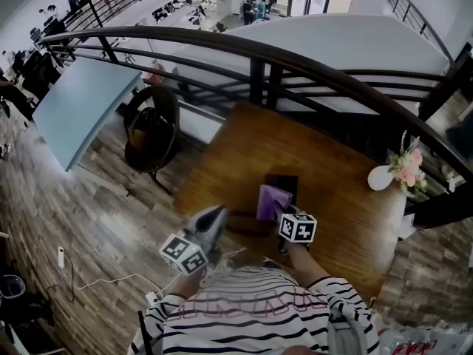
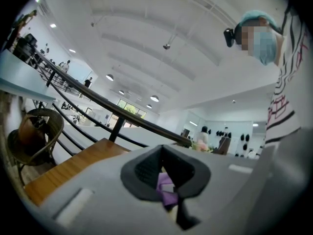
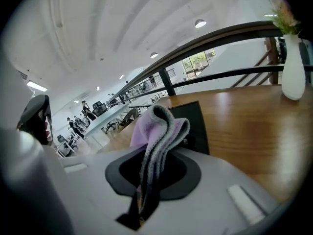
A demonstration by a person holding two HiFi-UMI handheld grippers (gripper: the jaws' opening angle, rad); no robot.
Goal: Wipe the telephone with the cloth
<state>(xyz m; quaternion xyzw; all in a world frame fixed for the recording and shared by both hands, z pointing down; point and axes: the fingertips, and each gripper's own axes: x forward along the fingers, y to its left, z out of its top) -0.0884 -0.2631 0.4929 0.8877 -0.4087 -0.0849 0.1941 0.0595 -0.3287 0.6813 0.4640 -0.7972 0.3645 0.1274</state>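
Wooden worktop tucked against a curved dark railing on an upper floor, open office far below.

From the head view: dark telephone lying flat near the middle of the wood. Purple cloth standing up just in front of it, pinched from below by the right gripper. Left gripper off to the side by the near edge, tipped toward the phone but apart from both cloth and phone. White vase of pink flowers well away at the right edge. Right forearm drawn in close to a striped shirt.

From the left gripper view: fingers parted only a crack and gripping nothing, a sliver of the cloth showing through the gap from beyond. Angled up across the wood toward the railing.

From the right gripper view: fingers clamped on the cloth, a thick fold rising out of them and flopping forward. Telephone directly behind the fold, vase at the far right. Contact between cloth and phone: not clear.

Judged as the very start of the wipe: cloth in hand and brought up to the phone, no stroke visibly under way. Next calls for lowering the fold onto the phone's top face and dragging it across with light pressure, perhaps steadying the phone with the left fingers to avoid sliding it.
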